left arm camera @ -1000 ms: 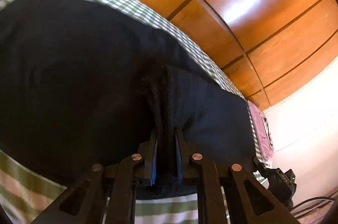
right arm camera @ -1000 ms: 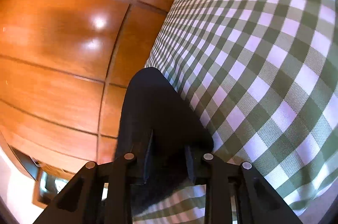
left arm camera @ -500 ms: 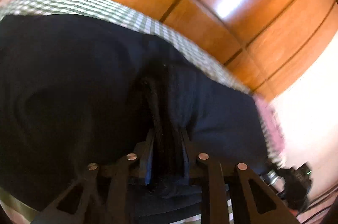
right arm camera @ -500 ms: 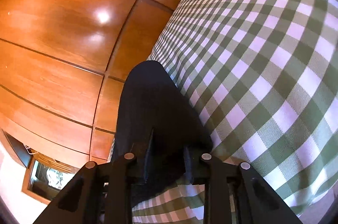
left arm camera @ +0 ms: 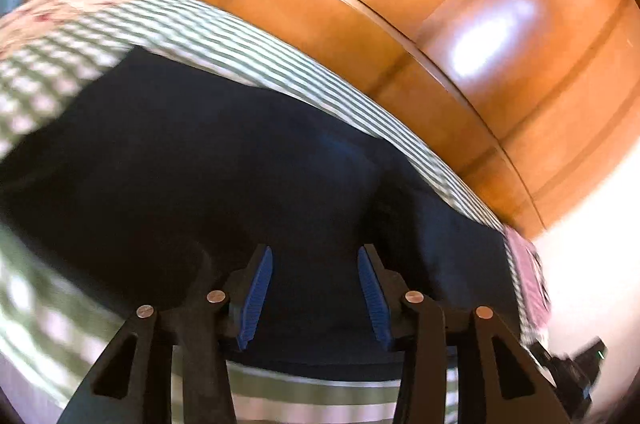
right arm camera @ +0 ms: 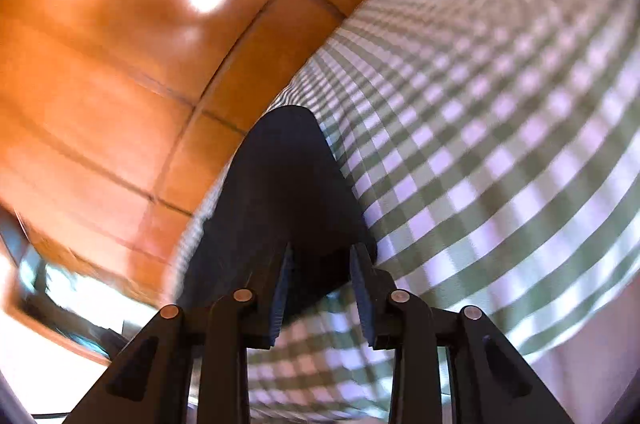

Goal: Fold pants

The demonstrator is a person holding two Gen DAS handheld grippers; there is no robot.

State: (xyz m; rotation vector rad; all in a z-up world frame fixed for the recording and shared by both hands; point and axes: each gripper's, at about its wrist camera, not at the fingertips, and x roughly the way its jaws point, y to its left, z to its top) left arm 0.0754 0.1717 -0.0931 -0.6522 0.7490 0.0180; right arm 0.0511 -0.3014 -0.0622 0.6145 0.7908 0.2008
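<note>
Dark navy pants [left arm camera: 240, 164] lie spread across the green-checked bed cover [left arm camera: 260, 44]. My left gripper [left arm camera: 315, 252] hovers just over their near part. Its jaws are opening, the blue pads [left arm camera: 256, 296] stand apart and no cloth is pinched between them. In the right wrist view a narrow folded end of the pants [right arm camera: 288, 176] runs away along the edge of the bed cover [right arm camera: 480, 144]. My right gripper [right arm camera: 321, 250] is at the near end of it. Its jaws are opening too, with that end of the cloth loose between the pads.
A glossy wooden panelled wall [left arm camera: 440, 4] runs close along the bed's far side [right arm camera: 100, 64]. A pink pillow [left arm camera: 524, 276] lies at the right end and a floral one [left arm camera: 52, 8] at the far left. A black device [left arm camera: 576, 372] sits by the bed's lower right corner.
Both grippers were shut on folds of the pants. Now the left jaws stand wide apart with the cloth dropped flat, and the right jaws have parted a little. Both views have shifted.
</note>
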